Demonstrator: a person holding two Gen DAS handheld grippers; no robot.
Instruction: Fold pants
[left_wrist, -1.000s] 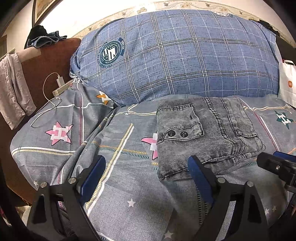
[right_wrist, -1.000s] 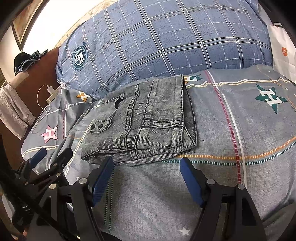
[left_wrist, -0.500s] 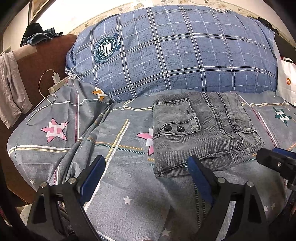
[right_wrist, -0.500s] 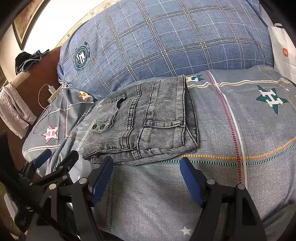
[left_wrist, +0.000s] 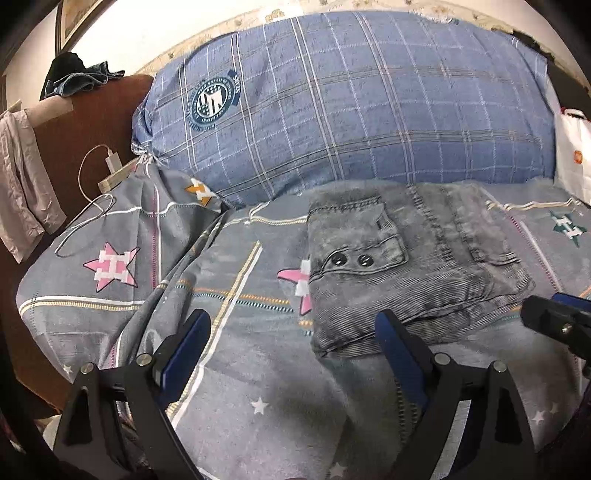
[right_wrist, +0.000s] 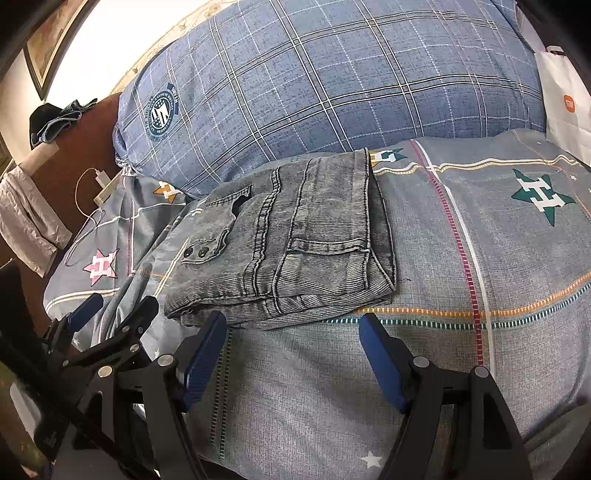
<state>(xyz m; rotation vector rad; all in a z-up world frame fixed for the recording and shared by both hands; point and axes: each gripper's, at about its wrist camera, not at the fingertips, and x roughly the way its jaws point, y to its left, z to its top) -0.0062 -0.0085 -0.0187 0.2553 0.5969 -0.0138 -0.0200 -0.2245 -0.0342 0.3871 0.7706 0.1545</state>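
Grey pants (right_wrist: 295, 240) are lying folded in a compact stack, pocket buttons up, just ahead of both jaw sets. Left gripper (left_wrist: 291, 332) and right gripper (right_wrist: 293, 332) are both hanging wide open, touching nothing.

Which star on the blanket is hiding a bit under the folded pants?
The pink star nearest the pants; its right side slips under their left edge. The other pink star and the green star lie fully uncovered.

- folded pants (right_wrist: 295, 236) sit mid-bed, bare bedsheet (right_wrist: 480, 258) to their right and in front
- big plaid pillow (left_wrist: 351, 103) blocks the far side, touching pants
- white bag (right_wrist: 565, 99) far right; charger cable (left_wrist: 88, 206) on left sheet
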